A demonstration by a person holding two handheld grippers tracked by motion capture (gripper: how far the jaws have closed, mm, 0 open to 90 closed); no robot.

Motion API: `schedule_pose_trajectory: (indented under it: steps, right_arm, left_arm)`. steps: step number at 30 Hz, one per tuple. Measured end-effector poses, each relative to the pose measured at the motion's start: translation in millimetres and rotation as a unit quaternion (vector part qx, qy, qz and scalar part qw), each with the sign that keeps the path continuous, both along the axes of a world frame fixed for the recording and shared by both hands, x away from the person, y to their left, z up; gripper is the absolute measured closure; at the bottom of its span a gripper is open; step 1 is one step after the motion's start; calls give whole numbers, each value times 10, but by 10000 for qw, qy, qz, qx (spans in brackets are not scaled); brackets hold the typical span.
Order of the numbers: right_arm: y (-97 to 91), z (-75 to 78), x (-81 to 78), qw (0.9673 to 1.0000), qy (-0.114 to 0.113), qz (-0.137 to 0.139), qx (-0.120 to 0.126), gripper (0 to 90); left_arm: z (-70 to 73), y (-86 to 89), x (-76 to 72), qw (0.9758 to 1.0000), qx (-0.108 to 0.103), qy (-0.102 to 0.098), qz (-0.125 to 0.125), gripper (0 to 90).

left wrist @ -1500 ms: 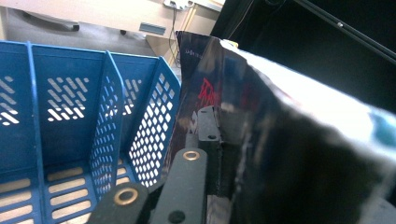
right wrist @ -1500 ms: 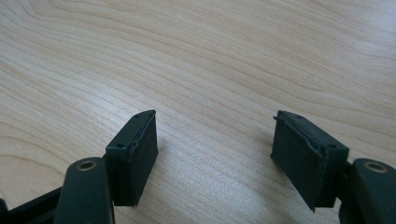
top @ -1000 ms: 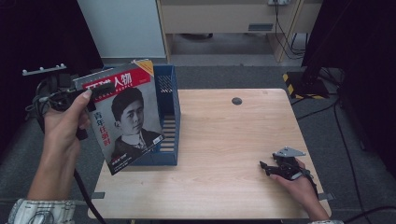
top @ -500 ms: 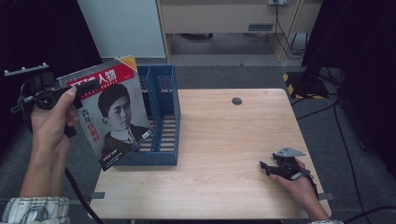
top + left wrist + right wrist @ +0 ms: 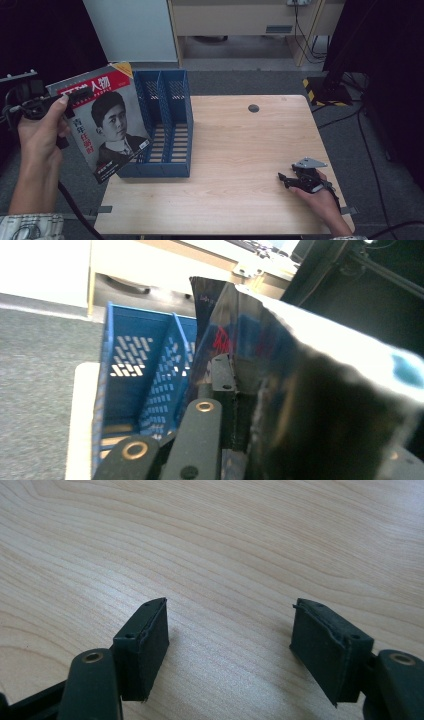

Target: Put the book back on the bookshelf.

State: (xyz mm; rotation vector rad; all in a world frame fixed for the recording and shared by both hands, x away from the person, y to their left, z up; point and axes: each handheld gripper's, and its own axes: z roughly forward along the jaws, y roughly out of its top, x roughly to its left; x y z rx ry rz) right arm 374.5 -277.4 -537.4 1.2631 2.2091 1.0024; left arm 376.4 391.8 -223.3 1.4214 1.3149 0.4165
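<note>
Right gripper [image 5: 285, 181] is found resting low on the near right part of the wooden table [image 5: 240, 150], its jaws spread wide with nothing between them; the black pads [image 5: 145, 645] are seen as flat, matte and slightly frayed at the edges. Left gripper [image 5: 80, 95] is held up off the table's left edge, closed on a magazine [image 5: 102, 125] near its top corner. The cover is glossy and thin, and a bowed, reflective sheet is shown in the left gripper view. Just beyond and beside it stands a blue plastic file holder [image 5: 167, 125], rigid, with perforated walls, a slatted base and a central divider forming two compartments.

Risks are judged as follows: with only a corner pinched, the limp pages could fan or sag and catch on the holder's rim or divider; the slick cover could slip through the pads; a side push could shift or tip the light holder.
</note>
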Motion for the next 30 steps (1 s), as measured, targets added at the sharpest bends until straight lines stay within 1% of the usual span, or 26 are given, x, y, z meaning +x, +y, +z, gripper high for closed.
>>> schedule_pose_trajectory:
  steps: [3, 9, 13, 17, 21, 22, 26, 29, 30]
  right_arm:
    - [0, 0, 0, 10000, 0, 1, -1, 314]
    - [2, 0, 0, 10000, -1, -10, 9, 313]
    - [0, 0, 0, 10000, -1, 0, -2, 313]
    - [0, 0, 0, 10000, 0, 0, -1, 313]
    - [0, 0, 0, 10000, -1, 1, -1, 313]
    - [0, 0, 0, 10000, -1, 0, 0, 314]
    - [0, 0, 0, 10000, 0, -1, 2, 314]
    - [1, 1, -2, 10000, 10, -3, 1, 314]
    - [2, 1, -2, 10000, 11, -12, 8, 314]
  left_arm:
    - [11, 31, -16, 10000, -18, -4, 59, 865]
    - [21, 95, -13, 9998, 111, 15, 165, 865]
    - [9, 121, 12, 9997, 131, 5, 197, 865]
    - [-16, 167, 59, 9995, 124, 19, 282, 865]
    - [-53, 187, 118, 9993, 190, 38, 332, 865]
    - [-68, 168, 151, 9989, 298, 4, 370, 864]
    - [-87, 159, 210, 9988, 305, 15, 378, 864]
    - [-98, 157, 261, 9984, 355, 15, 439, 864]
    - [-117, 160, 299, 9982, 368, 30, 473, 864]
